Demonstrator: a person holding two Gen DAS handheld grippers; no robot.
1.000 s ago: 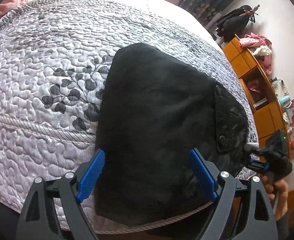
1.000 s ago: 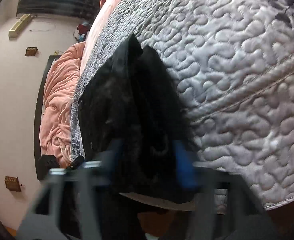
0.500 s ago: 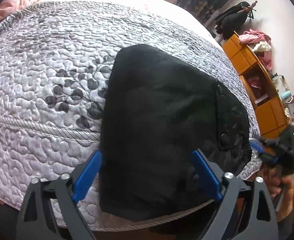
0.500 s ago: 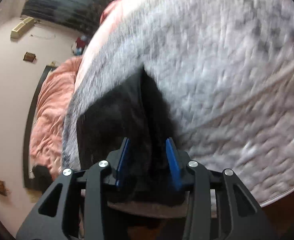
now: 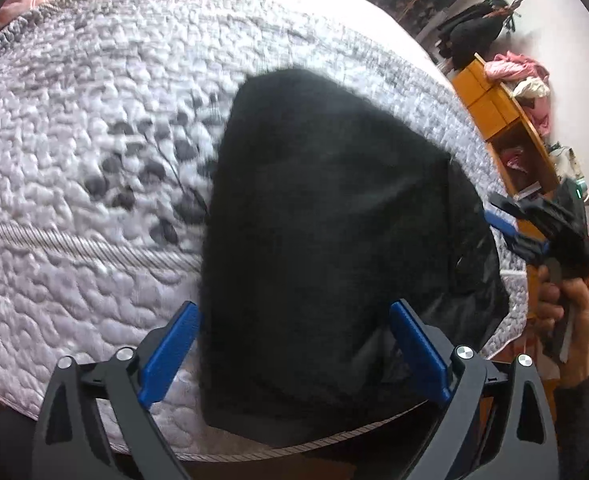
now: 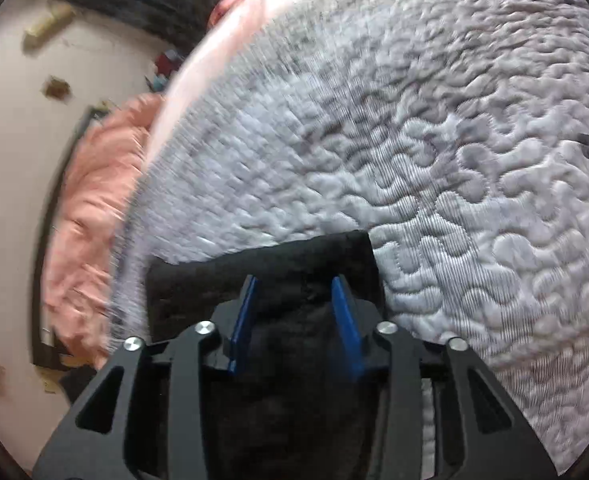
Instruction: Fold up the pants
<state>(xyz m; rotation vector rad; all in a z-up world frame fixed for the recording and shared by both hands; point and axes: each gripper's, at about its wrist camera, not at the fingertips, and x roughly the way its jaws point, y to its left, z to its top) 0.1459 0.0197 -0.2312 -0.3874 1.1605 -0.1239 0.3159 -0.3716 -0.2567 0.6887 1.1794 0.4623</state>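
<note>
The black pants [image 5: 326,248] lie folded into a thick dark bundle on the bed's grey quilt [image 5: 94,184], close to the quilt's near edge, with one end hanging a little over that edge.

The left claw [image 5: 294,344] hangs over the near end of the bundle. Its jaws stand wide and are opening, one blue pad at each side of the cloth without pressing it.

The right claw [image 6: 296,312] is at the far side of the bundle, seen in the left view beside the quilt's edge with a hand [image 5: 566,308] gripping its handle. Its jaws are narrow and opening; in its own view the dark cloth lies between the blue pads, but blur hides whether they press it.

Beyond the quilt are a pink blanket [image 6: 90,216], an orange shelf [image 5: 502,128] with clothes piled on top, and dark curtains.
</note>
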